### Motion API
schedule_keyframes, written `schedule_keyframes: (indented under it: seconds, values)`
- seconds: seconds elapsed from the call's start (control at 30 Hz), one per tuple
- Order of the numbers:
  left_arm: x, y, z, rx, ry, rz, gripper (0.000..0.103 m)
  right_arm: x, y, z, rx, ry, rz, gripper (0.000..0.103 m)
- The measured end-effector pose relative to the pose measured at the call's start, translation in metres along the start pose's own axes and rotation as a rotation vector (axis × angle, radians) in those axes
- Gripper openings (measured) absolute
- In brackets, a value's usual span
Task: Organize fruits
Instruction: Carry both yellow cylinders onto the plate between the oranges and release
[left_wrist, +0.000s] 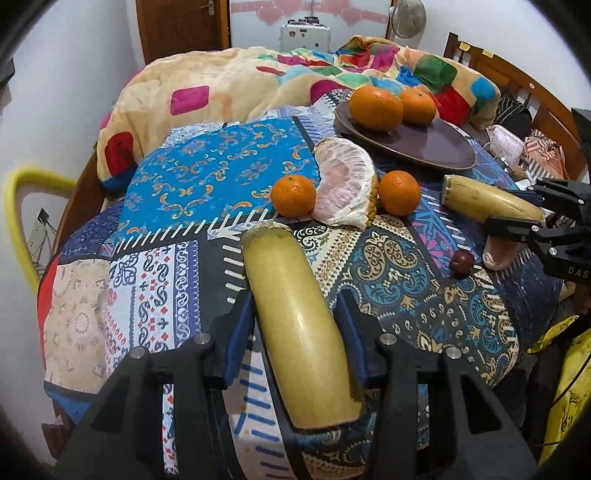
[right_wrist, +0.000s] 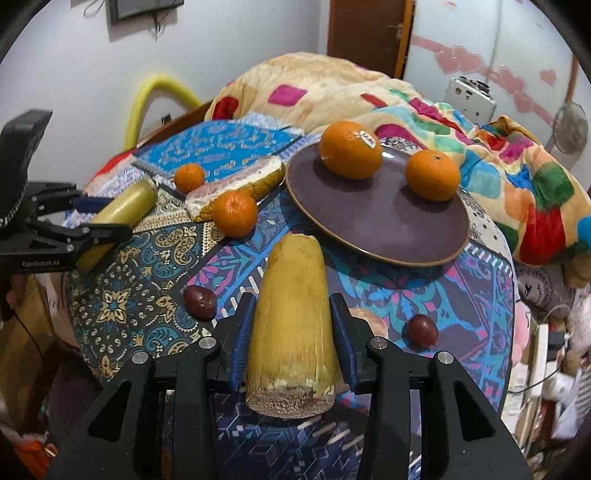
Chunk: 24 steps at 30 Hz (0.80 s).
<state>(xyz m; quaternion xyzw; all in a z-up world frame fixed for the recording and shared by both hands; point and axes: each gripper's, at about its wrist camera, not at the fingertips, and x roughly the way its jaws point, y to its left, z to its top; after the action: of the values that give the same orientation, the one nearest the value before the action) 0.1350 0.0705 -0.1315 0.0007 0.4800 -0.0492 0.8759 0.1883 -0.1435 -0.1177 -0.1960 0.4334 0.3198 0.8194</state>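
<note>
My left gripper (left_wrist: 295, 325) has its blue-padded fingers (left_wrist: 236, 332) pressed against a long pale-yellow cut fruit piece (left_wrist: 295, 332), clamping it just above the patterned patchwork bedspread (left_wrist: 406, 258). My right gripper (right_wrist: 291, 328) likewise squeezes a second tapered yellow cut piece (right_wrist: 291, 321), tip pointing at the round dark-brown plate (right_wrist: 384, 221) bearing two large oranges (right_wrist: 350, 149). Between the grippers lie two small mandarins (left_wrist: 293, 195) flanking a peeled pink pomelo wedge (left_wrist: 347, 184); two dark-red chestnut-like fruits (right_wrist: 199, 301) sit near my right fingers.

I see pale pink fruit piece (left_wrist: 498, 254) half hidden behind right gripper (left_wrist: 517, 216); can't identify it.
</note>
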Motion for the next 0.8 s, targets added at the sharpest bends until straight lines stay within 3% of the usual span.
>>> schedule_keyframes:
  seconds: [0.17, 0.47, 0.8]
  values:
    - [0.01, 0.004, 0.006, -0.02, 0.012, -0.015, 0.046, 0.007, 0.001, 0.006, -0.011, 0.032, 0.021, 0.039]
    - [0.01, 0.001, 0.01, -0.018, -0.005, -0.018, 0.041, 0.01, -0.006, 0.008, 0.053, -0.001, 0.053, 0.037]
    - [-0.035, -0.026, 0.017, 0.037, -0.12, -0.028, 0.036, -0.033, -0.012, 0.001, 0.101, -0.145, 0.02, 0.036]
